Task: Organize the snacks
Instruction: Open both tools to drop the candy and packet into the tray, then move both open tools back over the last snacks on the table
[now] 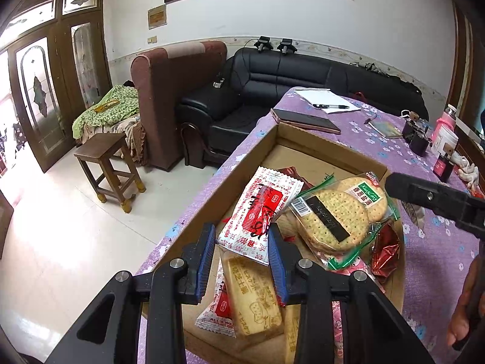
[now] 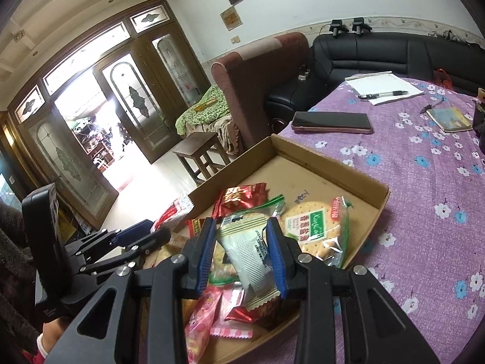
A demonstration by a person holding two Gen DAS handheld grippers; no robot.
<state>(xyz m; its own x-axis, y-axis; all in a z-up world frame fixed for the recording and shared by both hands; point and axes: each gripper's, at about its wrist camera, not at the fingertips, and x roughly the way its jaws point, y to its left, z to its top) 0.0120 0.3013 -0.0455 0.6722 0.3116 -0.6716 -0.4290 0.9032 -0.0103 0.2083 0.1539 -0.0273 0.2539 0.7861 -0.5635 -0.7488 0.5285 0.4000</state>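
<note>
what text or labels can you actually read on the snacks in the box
"KaiCai": green label on the round cracker pack, seen upside down.
"ALL'S WE...": partly readable on the red and white packet under the left gripper.
Barcode on the cracker pack: digits too small.
Chinese print on the red and white packet held by the left gripper, and print on the white packet in the right gripper: too blurred.

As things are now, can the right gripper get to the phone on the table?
Probably not yet. The right gripper is shut on a white and green snack packet over the cardboard tray. The phone lies uncovered beyond the tray's far wall, so the way looks free once the packet is released.
</note>
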